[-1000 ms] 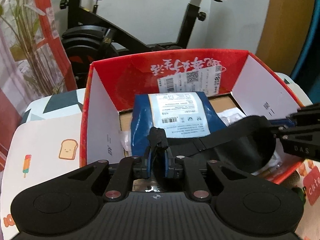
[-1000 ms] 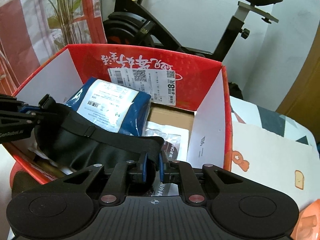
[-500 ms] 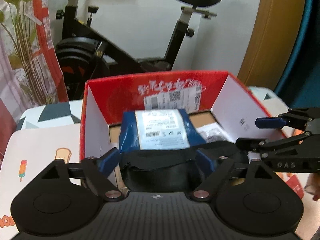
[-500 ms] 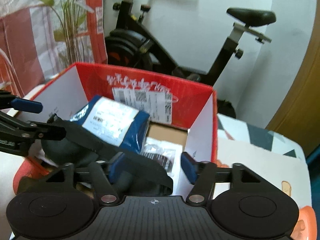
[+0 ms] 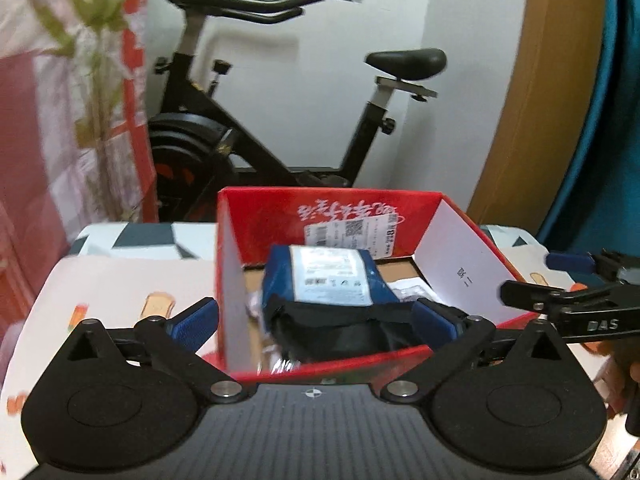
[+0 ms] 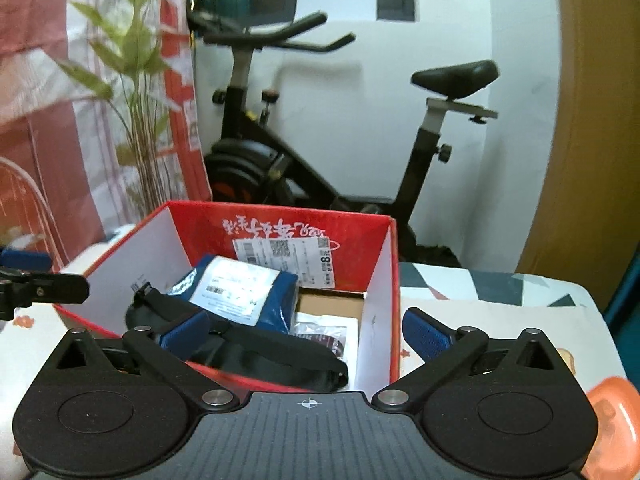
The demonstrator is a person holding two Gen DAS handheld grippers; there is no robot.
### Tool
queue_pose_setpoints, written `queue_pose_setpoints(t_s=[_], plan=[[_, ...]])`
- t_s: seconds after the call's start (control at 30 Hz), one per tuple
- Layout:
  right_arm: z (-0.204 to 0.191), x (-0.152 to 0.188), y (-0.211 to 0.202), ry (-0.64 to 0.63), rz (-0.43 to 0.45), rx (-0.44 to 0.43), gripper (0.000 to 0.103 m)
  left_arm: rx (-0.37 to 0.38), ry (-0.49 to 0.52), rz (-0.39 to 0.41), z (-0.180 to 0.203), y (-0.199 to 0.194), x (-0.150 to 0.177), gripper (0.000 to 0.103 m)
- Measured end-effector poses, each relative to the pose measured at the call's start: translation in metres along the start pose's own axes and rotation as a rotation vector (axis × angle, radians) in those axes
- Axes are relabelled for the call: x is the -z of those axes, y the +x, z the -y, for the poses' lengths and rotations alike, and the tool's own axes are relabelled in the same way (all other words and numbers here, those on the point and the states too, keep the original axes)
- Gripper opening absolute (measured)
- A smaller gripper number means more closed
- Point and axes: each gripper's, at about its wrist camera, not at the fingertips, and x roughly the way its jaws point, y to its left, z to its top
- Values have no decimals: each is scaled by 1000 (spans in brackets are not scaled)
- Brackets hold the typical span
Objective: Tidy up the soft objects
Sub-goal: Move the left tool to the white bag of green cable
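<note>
black strap thing (image 6: pixel 256 344): soft black item with a webbing strap, sitting inside the red box (image 5: pixel 360 220), slumped against the near wall and partly draped over the blue pouch (image 5: pixel 328 276).
blue pouch: white label up, in the middle of the box, leaning toward the back wall.
left tool (image 5: pixel 316 318): wide open, holding nothing, hanging just outside the box's near wall.
right tool (image 6: pixel 306 334): also spread wide and empty, above the box's near-right corner.
step in hand: looks like a drop-off into the box is done, so backing out is the job. Best bet is lifting straight up and away from the box so a pad doesn't snag the strap and drag it over the rim.
next grab: probably something off the surface (image 6: pixel 500 312) beside the box.
hard to tell: the box floor is mostly covered; there's a clear-wrapped packet (image 6: pixel 324 332) to the right of the pouch, contents unreadable. Left view is blurry. An orange thing (image 6: pixel 612 412) right of the box is cut off by the frame.
</note>
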Motion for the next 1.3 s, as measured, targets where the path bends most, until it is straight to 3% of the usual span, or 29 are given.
queue_pose_setpoints(t_s=[0.23, 0.47, 0.57, 0.63, 0.83, 1.03, 1.3], plan=[[-1, 39, -37, 49, 82, -49, 103, -78, -70, -8, -9, -27, 38, 103], [-25, 86, -39, 35, 0, -101, 101, -75, -173, -38, -16, -42, 84, 103], [-34, 107, -33, 30, -67, -136, 89, -70, -197, -65, -15, -41, 102, 100], [-37, 118, -29, 35, -115, -161, 75, -73, -197, -84, -13, -39, 110, 96], [-42, 131, -26, 63, -155, -221, 50, -61, -200, -121, -7, -34, 124, 75], [-45, 136, -20, 63, -190, -259, 47, 39, -222, -148, -2, -26, 135, 48], [-53, 141, -19, -23, -187, -260, 47, 58, -206, -198, 3, -13, 148, 47]])
